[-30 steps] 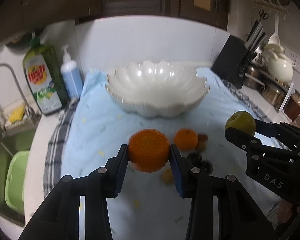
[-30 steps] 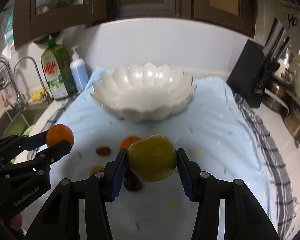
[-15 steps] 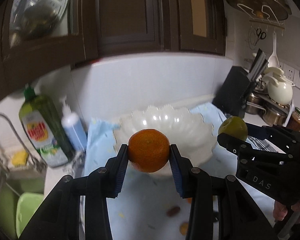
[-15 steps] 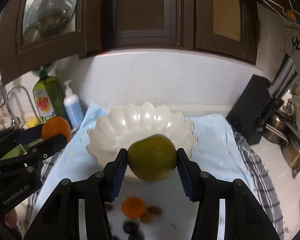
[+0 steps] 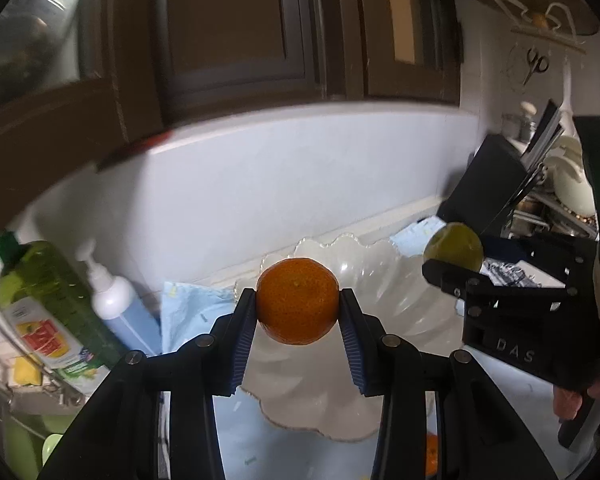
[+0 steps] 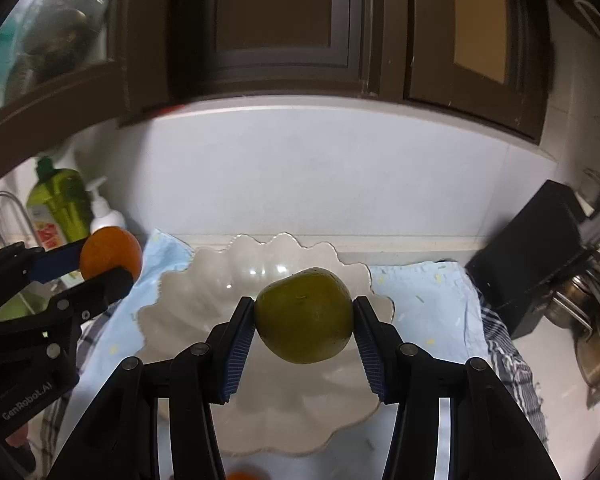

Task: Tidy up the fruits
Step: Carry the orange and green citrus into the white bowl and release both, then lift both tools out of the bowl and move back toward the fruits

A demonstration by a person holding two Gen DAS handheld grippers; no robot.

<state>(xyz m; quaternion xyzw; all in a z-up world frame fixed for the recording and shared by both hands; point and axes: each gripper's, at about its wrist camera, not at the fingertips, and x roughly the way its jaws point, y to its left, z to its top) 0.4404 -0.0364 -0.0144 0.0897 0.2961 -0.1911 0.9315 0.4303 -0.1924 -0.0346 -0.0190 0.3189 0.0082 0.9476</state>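
While the left gripper (image 5: pixel 298 312) sits clamped on an orange mandarin (image 5: pixel 297 301) at the centre of the left wrist frame, the right gripper (image 6: pixel 304 316) pinches a green citrus fruit (image 6: pixel 303 315) at centre of its own view; both fruits hang above the white scalloped bowl (image 6: pixel 188 300), which rests on a light blue cloth (image 6: pixel 424 300) below

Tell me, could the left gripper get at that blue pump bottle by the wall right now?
Probably not as things stand. The left gripper is shut on an orange above the white bowl, so its fingers are full; the pump bottle stands off to its left.
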